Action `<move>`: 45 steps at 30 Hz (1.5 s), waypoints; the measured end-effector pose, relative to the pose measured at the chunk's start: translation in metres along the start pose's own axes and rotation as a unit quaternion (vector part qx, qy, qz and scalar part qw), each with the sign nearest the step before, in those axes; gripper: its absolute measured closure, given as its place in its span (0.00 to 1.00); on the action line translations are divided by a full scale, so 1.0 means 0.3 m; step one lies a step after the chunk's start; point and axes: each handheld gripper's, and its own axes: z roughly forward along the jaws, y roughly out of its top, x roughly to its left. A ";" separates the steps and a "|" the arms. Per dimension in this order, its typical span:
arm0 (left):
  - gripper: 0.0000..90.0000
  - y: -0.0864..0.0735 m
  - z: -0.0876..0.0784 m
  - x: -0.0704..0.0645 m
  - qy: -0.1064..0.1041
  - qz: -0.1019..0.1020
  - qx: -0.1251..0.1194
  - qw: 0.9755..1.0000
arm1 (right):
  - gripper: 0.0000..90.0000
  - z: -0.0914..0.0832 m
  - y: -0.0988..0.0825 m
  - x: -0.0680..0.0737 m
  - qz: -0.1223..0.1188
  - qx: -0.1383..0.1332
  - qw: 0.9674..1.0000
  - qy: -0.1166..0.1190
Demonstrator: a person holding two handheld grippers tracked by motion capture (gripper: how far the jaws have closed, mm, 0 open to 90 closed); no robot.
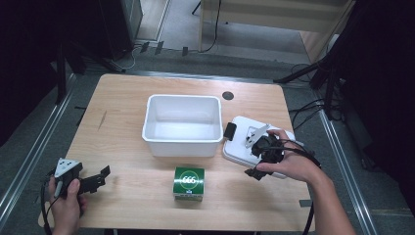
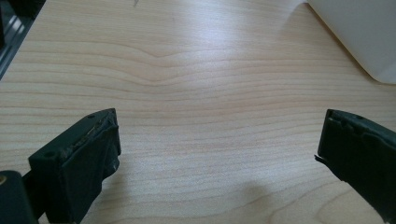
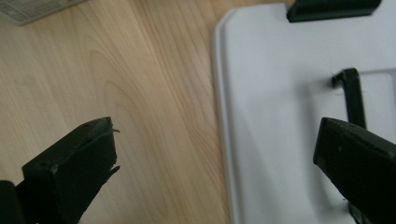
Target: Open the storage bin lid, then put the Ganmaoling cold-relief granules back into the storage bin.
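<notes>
We are holding the right gripper (image 1: 262, 152) over the white lid (image 1: 240, 142), which is lying flat on the table (image 1: 122, 98) just right of the white tub (image 1: 182, 125). Its jaws are standing wide apart with nothing between them; in the right gripper view one jaw is hanging over the bare wood and the other over the lid (image 3: 289, 116), near its black clip (image 3: 332, 9). We are resting the left gripper (image 1: 95, 180) near the table's front left corner, jaws likewise spread over empty wood (image 2: 210, 116). A green box (image 1: 189, 182) is sitting in front of the tub, between our two hands.
</notes>
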 end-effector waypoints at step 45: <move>0.00 0.000 0.000 0.000 -0.002 0.003 0.001 1.000 | 0.00 0.107 0.368 0.343 -0.190 -0.026 0.980 0.058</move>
